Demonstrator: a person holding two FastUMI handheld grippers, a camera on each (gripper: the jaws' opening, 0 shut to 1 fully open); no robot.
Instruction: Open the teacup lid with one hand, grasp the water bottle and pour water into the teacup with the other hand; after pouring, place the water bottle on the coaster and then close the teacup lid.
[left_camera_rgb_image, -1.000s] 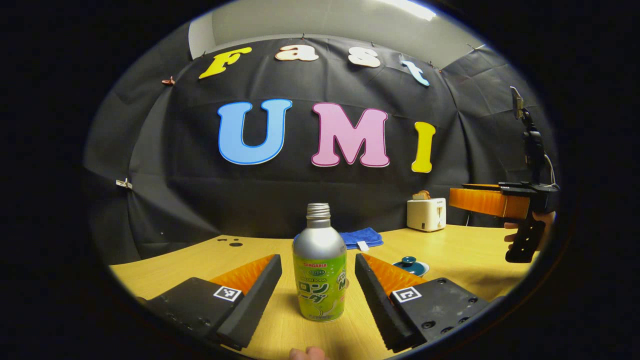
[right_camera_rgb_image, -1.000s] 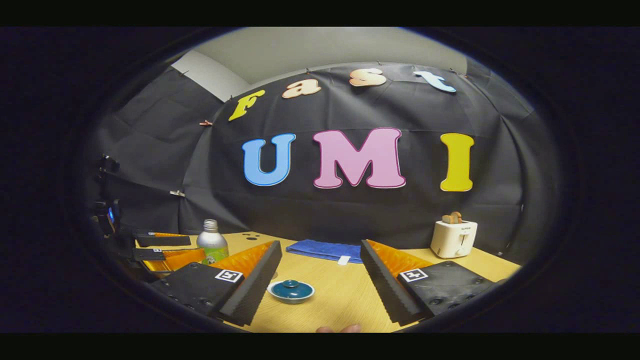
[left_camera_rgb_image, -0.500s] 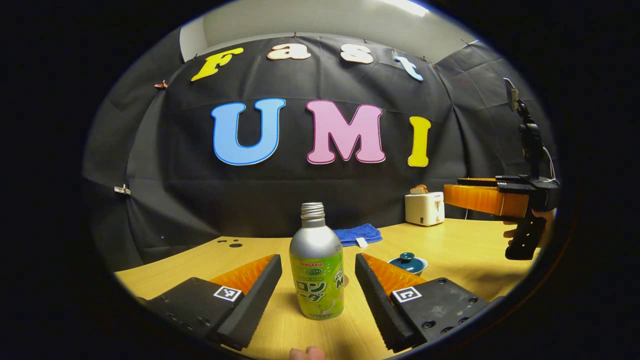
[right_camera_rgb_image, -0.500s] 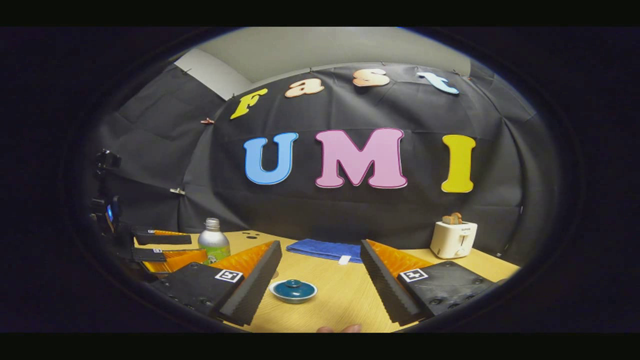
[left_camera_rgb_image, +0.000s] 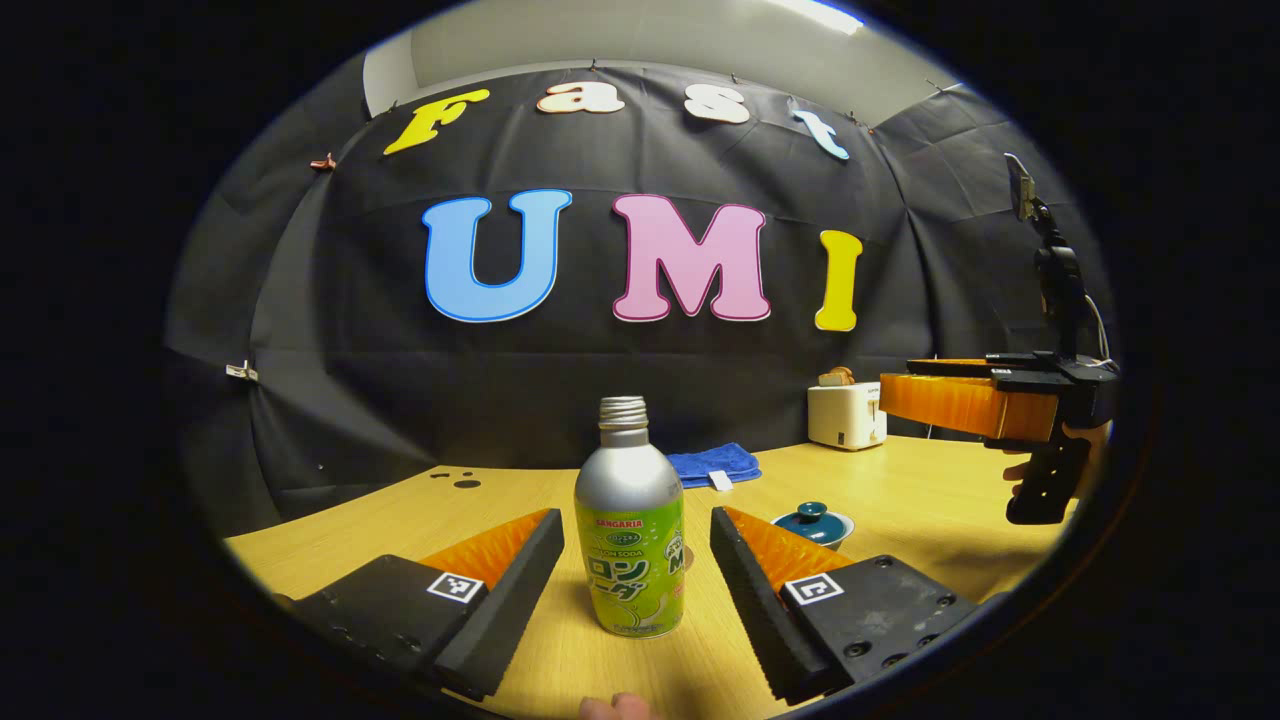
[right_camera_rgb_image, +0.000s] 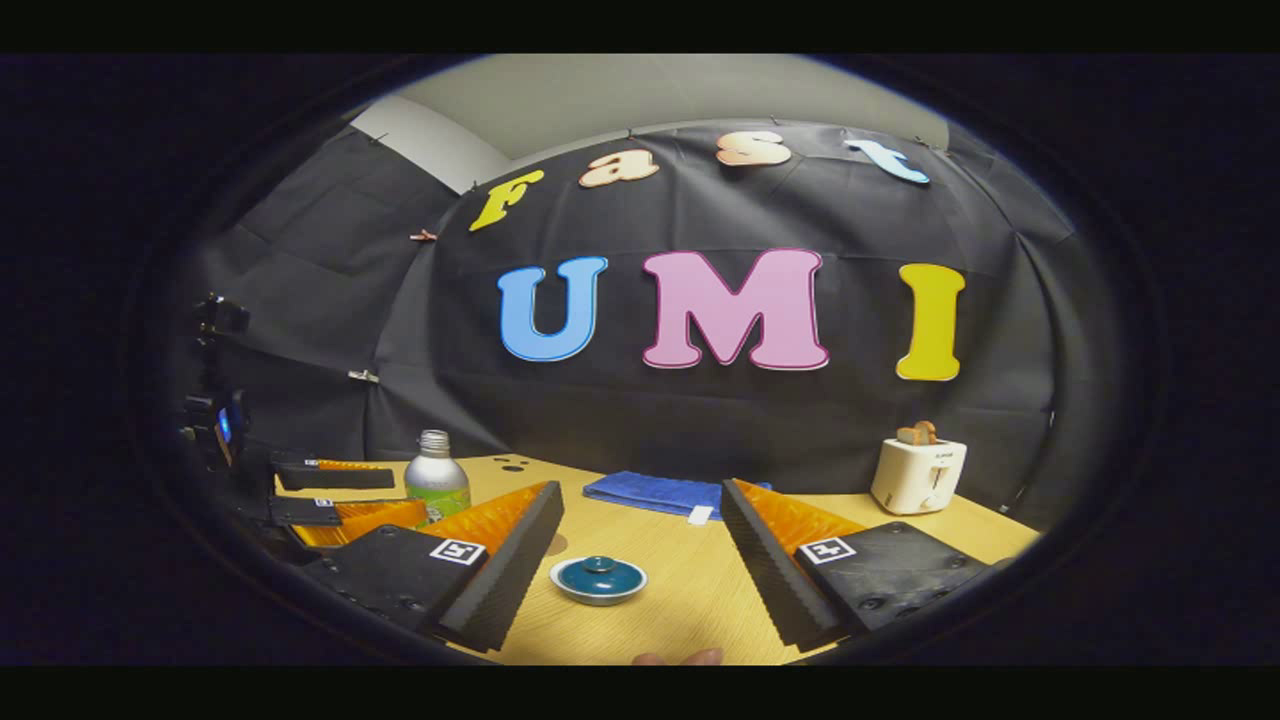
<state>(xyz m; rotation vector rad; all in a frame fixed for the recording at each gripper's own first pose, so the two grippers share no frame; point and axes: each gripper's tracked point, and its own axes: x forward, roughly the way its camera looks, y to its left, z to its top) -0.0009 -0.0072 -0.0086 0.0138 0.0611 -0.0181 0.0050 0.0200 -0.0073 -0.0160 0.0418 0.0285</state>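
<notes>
In the left gripper view the left tool (left_camera_rgb_image: 636, 560) is spread wide with the water bottle (left_camera_rgb_image: 630, 545) standing upright between its fingers, a gap on each side, so nothing is pinched. That straddle reads as a line-up for a side grasp on the bottle's body, below the shoulder where the wall is straight. The bottle's cap is off, so it should stay vertical until it is over the cup. At about two o'clock from the bottle sits the teacup (left_camera_rgb_image: 813, 524), lid on, partly behind the finger on that side; at one o'clock, farther back, lies a blue cloth (left_camera_rgb_image: 714, 466), and beyond that a toaster (left_camera_rgb_image: 846, 414). The right tool (left_camera_rgb_image: 950, 400) hangs above the tabletop (left_camera_rgb_image: 930, 495) at three o'clock, well apart from the cup.

In the right gripper view the right tool (right_camera_rgb_image: 640, 560) is also spread, and the teacup (right_camera_rgb_image: 598, 579) lies between its fingers, nearer the ten o'clock one, untouched. The lid's knob is small, so the fingers must drop and centre first. The tabletop around the cup is bare; I cannot make out the coaster with certainty.
</notes>
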